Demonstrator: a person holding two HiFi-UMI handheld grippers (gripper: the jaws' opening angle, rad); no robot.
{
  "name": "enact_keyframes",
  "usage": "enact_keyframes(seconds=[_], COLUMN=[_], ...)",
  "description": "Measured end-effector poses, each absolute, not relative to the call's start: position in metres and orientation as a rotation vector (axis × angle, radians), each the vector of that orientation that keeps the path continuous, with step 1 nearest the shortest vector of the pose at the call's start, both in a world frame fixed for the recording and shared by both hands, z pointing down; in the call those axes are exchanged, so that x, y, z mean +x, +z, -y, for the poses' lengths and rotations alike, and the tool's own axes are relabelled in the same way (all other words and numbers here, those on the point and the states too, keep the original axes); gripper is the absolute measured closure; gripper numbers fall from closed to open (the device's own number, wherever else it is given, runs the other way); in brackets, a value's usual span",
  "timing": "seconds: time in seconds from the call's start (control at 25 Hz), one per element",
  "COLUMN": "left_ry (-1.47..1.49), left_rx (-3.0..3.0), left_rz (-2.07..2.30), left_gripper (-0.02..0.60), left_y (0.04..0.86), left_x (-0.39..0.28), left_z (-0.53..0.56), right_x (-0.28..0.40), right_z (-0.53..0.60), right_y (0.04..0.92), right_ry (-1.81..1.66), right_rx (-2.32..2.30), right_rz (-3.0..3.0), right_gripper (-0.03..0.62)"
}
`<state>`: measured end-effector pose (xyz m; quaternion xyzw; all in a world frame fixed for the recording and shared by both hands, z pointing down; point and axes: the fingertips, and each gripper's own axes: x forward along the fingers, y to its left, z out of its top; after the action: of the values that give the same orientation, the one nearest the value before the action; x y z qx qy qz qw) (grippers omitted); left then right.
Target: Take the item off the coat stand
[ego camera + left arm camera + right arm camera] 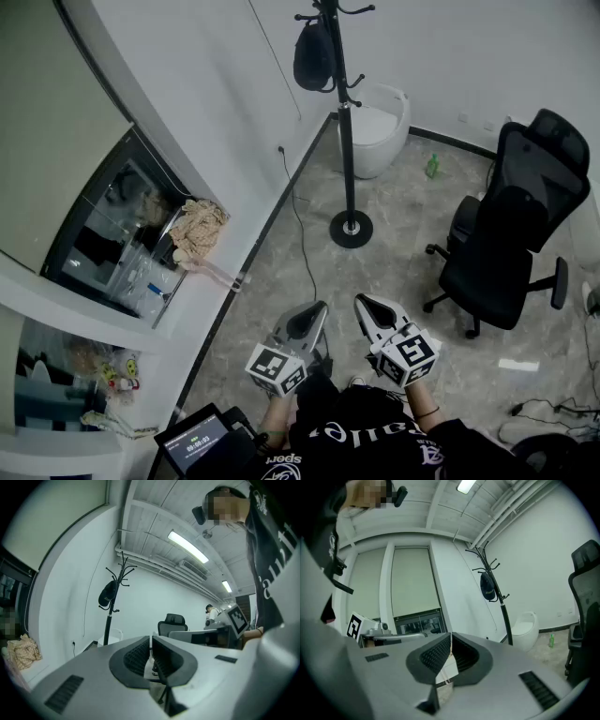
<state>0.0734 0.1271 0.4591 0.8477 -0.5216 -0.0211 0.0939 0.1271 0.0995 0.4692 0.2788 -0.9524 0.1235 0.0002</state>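
1. The floor [394,244] in front of the coat stand [347,141] lies bare. An open strip runs from the stand's round base back to both grippers, with nothing seen in the way.
2. The wall [206,112] runs close along the left of the coat stand, so little side room is left there.
3. An office chair [511,225] stands well to the right of the coat stand, clear of a straight approach.
4. A white tub [384,122] sits just behind the coat stand, which limits the reach past the pole.
5. The left gripper [317,309] and the right gripper [362,302] are held level, side by side and well short of the coat stand, and are pointed toward it. The jaws of both are pressed together, and nothing is held.
6. The dark cap [314,54] hangs from a hook high on the coat stand, on the wall side of the pole, with its long axis running down along the pole. It lies ahead of and above both grippers. The left gripper is judged slightly nearer, being on the cap's side.
7. A green bottle [432,167] stands beyond and to the right of the coat stand's base, off the path.
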Motion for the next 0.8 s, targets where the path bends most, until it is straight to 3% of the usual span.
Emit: enact_keyframes(seconds=[0.36, 0.8], left_ry=[-0.058, -0.039], left_rx=[2.547, 2.614], left_rz=[1.480, 1.446], left_gripper=[0.578, 0.578], left_y=[0.463, 0.442], left_x=[0.018, -0.113], left_z=[-0.056, 0.030], right_x=[0.068, -0.057], right_z=[-0.036, 0.055], right_y=[0.454, 0.437], right_ry=[0.367, 0.330], right_rx=[0.930, 1.032], right_rz=[3.003, 2.986], right_gripper=[0.572, 0.572])
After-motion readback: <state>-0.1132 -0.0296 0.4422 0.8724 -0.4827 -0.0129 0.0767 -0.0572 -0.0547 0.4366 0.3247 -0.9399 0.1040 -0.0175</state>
